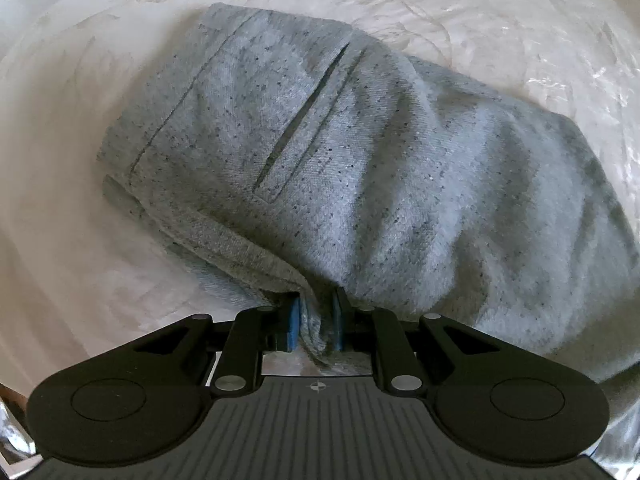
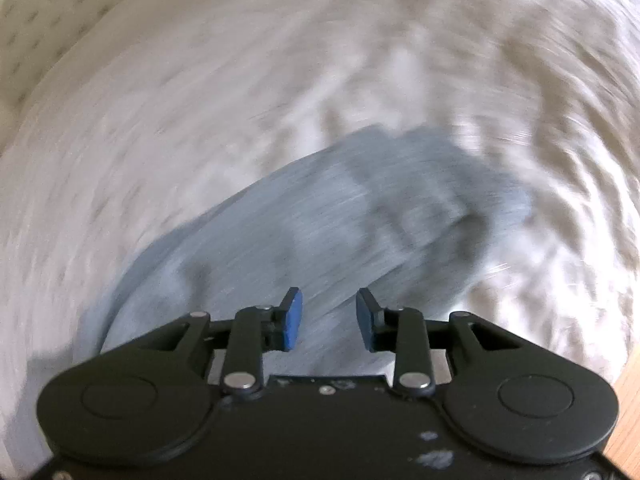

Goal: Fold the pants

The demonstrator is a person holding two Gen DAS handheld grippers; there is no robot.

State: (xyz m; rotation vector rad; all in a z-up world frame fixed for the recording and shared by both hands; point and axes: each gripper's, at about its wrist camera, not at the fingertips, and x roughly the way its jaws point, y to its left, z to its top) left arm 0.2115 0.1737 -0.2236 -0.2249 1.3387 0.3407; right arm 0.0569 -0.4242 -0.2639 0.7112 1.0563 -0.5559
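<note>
Left tongs (image 1: 315, 316): I pinch a bunched edge of the pants (image 1: 360, 168), which spread ahead of me over the white cloth (image 1: 60, 240).
Right tongs (image 2: 329, 316): parted, empty, above the blurred pants (image 2: 320, 220).
Advice: lower the pinched edge squarely, then smooth it.

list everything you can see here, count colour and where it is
pants: one, speckled grey, folded in a bundle on the cloth, slit pocket facing up
cloth: one, white with a pale flower pattern, spread under the pants
wood surface: one strip, light brown, at the right edge of the right wrist view
left tongs: black with blue pads, shut on a bunched edge of the pants
right tongs: black with blue pads, open above the pants, nothing between them, view blurred
</note>
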